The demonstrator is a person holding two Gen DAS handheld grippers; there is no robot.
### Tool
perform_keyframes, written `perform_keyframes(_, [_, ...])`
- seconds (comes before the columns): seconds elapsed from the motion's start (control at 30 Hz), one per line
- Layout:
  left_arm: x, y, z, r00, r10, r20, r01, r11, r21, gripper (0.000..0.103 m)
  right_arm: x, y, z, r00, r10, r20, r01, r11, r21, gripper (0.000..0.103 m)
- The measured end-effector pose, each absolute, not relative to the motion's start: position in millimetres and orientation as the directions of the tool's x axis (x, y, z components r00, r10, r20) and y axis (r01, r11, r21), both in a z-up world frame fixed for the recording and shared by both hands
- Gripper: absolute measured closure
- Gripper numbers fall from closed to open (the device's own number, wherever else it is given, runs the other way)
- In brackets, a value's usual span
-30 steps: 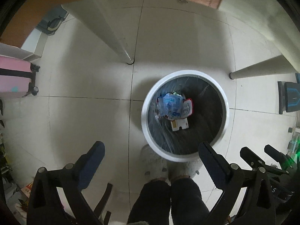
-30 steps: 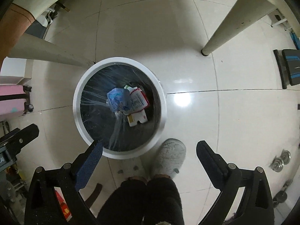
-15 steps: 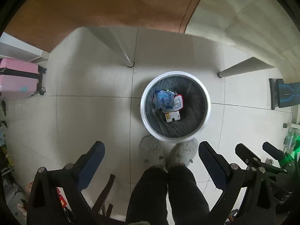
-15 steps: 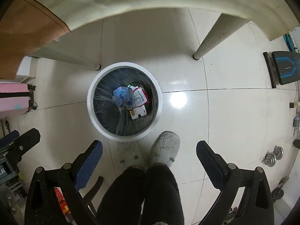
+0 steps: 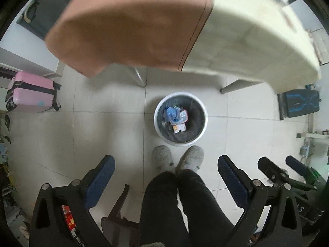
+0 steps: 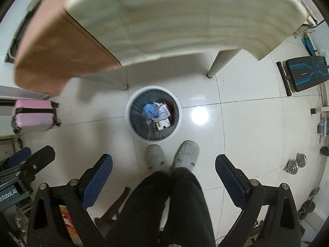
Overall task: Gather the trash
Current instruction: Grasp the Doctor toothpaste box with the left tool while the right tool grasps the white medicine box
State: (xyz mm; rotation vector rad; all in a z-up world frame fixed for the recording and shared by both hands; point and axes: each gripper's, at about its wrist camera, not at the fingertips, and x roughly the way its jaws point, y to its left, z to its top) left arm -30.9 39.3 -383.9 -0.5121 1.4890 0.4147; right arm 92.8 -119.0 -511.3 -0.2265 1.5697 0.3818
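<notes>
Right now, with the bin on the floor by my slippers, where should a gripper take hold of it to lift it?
Grip the white rim of the trash bin, coming straight down from above with one finger inside and one outside. The bin stands upright and open-topped, its round body looks too wide for the jaws, and the trash lies low inside, clear of the rim.

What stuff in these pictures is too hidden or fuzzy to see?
- Table top: both views, blurred and seen edge-on, so anything on it is hidden.
- Trash in the bin: both views, too small to identify.
- Red packet: left wrist view, mostly behind the left hand-held gripper.
</notes>
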Motion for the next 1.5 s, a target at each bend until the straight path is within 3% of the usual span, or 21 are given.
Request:
perform_keyframes(0.27, [25.8,53.7,-292.0,0.203,-0.003,-0.979,-0.566,0.816,-0.12,0.001,144.1,-127.3,-393.8,0.07,0.173,-0.983,-0.323,0.936,0.141,0.002])
perform_keyframes(0.43, [99.8,67.4,-264.4,0.257,-0.008,-0.966,-0.588,0.793,-0.163,0.001,218.3,-141.9,-338.4,0.178,0.152,-0.972,-0.282,0.955,0.098,0.002])
perform_keyframes(0.63, [200.9,87.2,-277.5,0.267,-0.133,-0.954,-0.696,0.659,-0.287,0.002,331.7,-156.2,-333.2,0.205,0.118,-0.972,-0.215,0.974,0.073,0.002])
perform_keyframes(0.93, [347.5,103.2,-351.5,0.301,-0.294,-0.907,-0.878,0.286,-0.384,0.003,496.5,-159.0,-393.0,0.121,0.09,-0.989,-0.199,0.978,0.065,0.002])
perform_keyframes(1.03, [366.0,106.1,-377.4,0.334,-0.329,-0.883,-0.906,0.146,-0.397,0.017,532.2,-157.8,-408.9,0.098,0.074,-0.992,-0.217,0.975,0.051,0.002])
perform_keyframes(1.1, [374.7,107.4,-389.2,0.369,-0.323,-0.872,-0.908,0.076,-0.412,0.035,552.3,-153.6,-415.3,0.083,0.062,-0.995,-0.243,0.969,0.041,0.002])
perform_keyframes(1.13, [376.3,107.3,-389.2,0.38,-0.313,-0.871,-0.906,0.067,-0.419,0.036,560.0,-152.4,-416.9,0.082,0.059,-0.995,-0.254,0.967,0.036,0.002])
perform_keyframes(1.2, [377.8,104.0,-382.3,0.365,-0.291,-0.884,-0.905,0.114,-0.41,0.041,573.3,-149.2,-417.7,0.082,0.054,-0.995,-0.284,0.958,0.029,0.002])
perform_keyframes(1.27, [382.3,97.6,-369.9,0.278,-0.265,-0.923,-0.891,0.287,-0.351,0.045,586.9,-142.6,-419.8,0.066,0.063,-0.996,-0.317,0.948,0.039,0.002])
perform_keyframes(1.37, [374.7,83.2,-357.9,0.169,-0.206,-0.964,-0.8,0.543,-0.256,0.047,605.3,-121.5,-423.5,0.033,0.091,-0.995,-0.392,0.917,0.071,0.002])
perform_keyframes(1.5, [359.6,85.0,-349.0,0.065,-0.119,-0.991,-0.714,0.688,-0.13,0.049,622.4,-72.5,-425.2,0.046,0.1,-0.994,-0.524,0.85,0.061,0.002])
